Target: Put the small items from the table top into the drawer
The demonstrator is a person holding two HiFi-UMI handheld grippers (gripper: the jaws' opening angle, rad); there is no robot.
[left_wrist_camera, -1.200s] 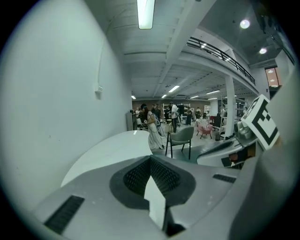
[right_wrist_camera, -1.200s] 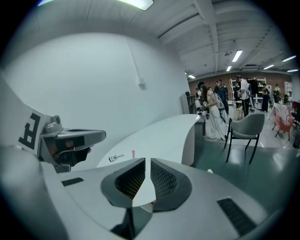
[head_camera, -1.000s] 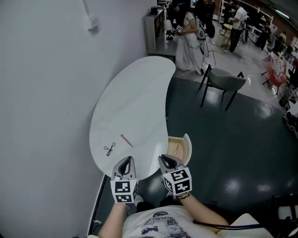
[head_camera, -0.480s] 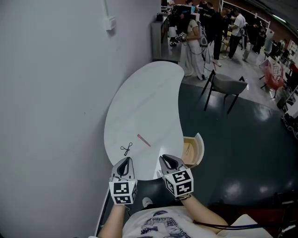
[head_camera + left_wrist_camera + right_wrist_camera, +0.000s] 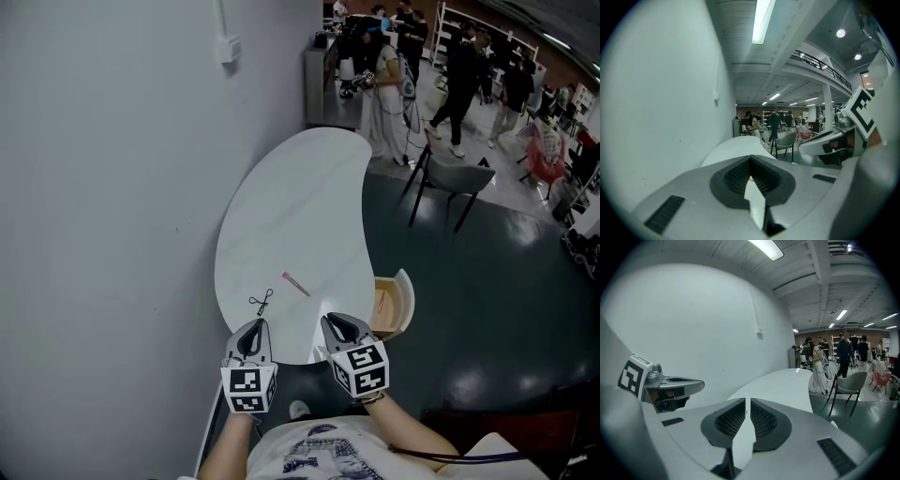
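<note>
A white kidney-shaped table (image 5: 291,225) stands along the wall. Near its front end lie a small black clip-like item (image 5: 262,302) and a thin pink stick (image 5: 295,284). An open wooden drawer (image 5: 389,305) juts out from the table's right side. My left gripper (image 5: 251,339) hovers over the table's front edge, just short of the black item, shut and empty (image 5: 751,161). To its right my right gripper (image 5: 339,328) hangs between the table's edge and the drawer; its jaws (image 5: 745,404) stand a narrow slit apart with nothing between them.
A grey wall (image 5: 112,187) runs close along the table's left. A grey chair (image 5: 450,173) stands on the dark floor to the table's right. Several people and a cabinet (image 5: 323,84) are beyond the table's far end.
The head view has shifted, so the table, the two small items and the drawer sit further right in the picture. Both grippers keep their places and jaw positions.
</note>
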